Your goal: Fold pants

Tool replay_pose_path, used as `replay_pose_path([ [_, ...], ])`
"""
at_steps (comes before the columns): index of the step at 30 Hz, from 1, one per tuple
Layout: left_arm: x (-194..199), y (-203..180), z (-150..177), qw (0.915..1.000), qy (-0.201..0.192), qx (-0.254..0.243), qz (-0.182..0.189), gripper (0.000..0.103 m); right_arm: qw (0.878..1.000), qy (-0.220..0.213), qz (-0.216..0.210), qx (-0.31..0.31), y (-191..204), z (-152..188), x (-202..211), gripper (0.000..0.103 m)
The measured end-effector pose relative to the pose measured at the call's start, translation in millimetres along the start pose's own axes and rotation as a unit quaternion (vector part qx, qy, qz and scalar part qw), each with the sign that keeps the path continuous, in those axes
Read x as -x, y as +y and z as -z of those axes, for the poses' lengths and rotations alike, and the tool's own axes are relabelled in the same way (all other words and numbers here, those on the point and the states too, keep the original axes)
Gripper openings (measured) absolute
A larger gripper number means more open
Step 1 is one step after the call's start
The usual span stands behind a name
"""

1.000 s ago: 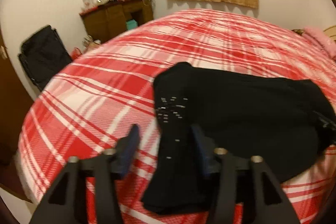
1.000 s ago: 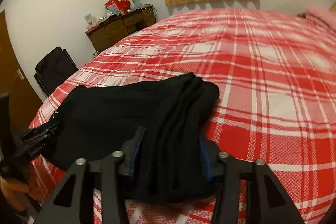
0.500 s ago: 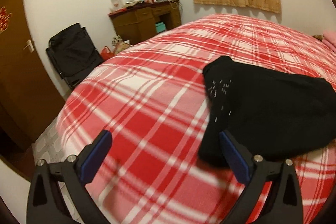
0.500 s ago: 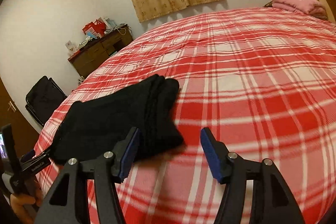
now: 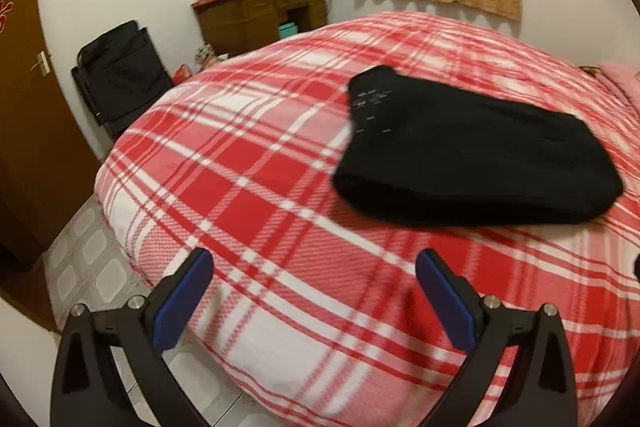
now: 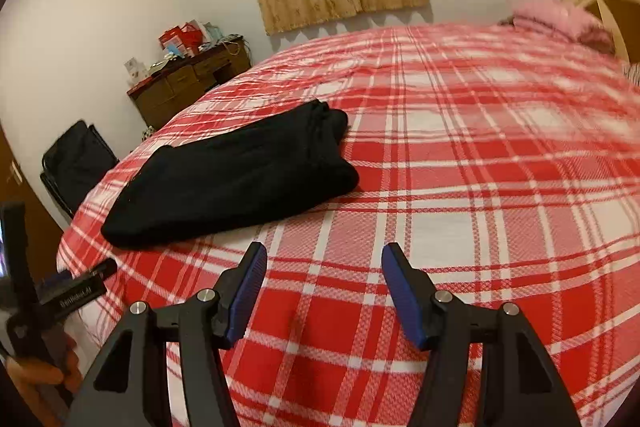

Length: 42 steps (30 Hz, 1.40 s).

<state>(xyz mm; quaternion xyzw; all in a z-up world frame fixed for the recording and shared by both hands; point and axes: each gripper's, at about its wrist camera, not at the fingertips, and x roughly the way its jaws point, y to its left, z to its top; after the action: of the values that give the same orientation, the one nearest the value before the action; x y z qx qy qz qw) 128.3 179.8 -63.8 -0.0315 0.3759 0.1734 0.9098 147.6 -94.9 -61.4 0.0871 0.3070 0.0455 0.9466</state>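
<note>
Both my claws released, holding nothing: left claw [image 5: 312, 281], right claw [image 6: 323, 269]. Pants [image 6: 236, 179] lie as compact black bundle on plaid bed [image 6: 480, 187], apart from both. Judge fabric soft, light, floppy, layers prone to slide; best pinch at thick folded edge through all layers.

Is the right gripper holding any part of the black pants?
No, the right gripper is open over bare bedspread, apart from the folded pants.
</note>
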Motion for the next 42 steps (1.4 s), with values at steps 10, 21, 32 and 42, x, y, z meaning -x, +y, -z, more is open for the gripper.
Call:
replay_pose_path([
  [10,24.3,-16.6,9.7,0.9981,-0.017,-0.029,0.051,0.103,0.999,0.045,-0.023,-0.008,17.9,2.0,6.1,0.062],
  [21,35.6,-28.1,14.4,0.9888,0.033,-0.035,0.141,0.103,0.993,0.109,0.003,-0.036,23.2,14.3,16.5,0.064],
  [32,110.8,-18.1,3.3,0.9880,-0.105,-0.057,0.098,0.103,0.998,0.061,0.002,-0.021,40.1,2.3,58.5,0.064],
  [42,163.5,-7.9,4.4,0.9814,-0.171,-0.044,0.074,0.103,0.999,-0.038,0.006,-0.015,37.0,-0.5,124.5,0.065],
])
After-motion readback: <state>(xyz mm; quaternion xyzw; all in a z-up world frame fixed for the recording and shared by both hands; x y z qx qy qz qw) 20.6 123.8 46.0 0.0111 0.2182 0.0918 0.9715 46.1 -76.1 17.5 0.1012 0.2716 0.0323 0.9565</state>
